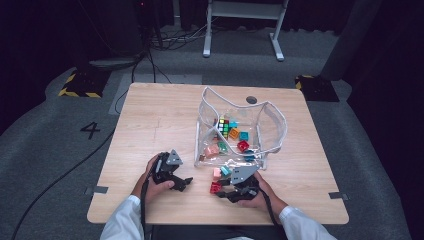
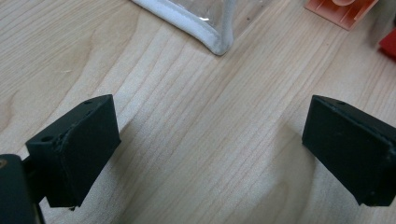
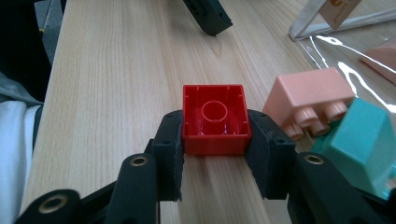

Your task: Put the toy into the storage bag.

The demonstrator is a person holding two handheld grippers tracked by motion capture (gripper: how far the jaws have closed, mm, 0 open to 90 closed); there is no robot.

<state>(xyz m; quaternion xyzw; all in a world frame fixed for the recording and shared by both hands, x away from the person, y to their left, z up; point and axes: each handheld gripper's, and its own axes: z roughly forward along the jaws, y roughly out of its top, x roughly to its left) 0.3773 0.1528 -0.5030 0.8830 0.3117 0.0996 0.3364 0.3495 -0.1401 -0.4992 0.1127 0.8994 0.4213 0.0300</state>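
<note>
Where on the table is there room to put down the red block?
The left half of the table is bare wood, from the far edge to the left tool. It is crowded near the clear bag of blocks and beside the right tool, which grips the red block next to a pink block.

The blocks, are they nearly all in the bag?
Mostly: many blocks lie inside the clear bag. The right gripper is clamped on a red block. The pink block and teal block beside it remain. The left gripper waits open.

Block (image 3: 214, 119) between right tongs (image 3: 215, 144), seemingly before the pouch (image 1: 272, 122)
</note>
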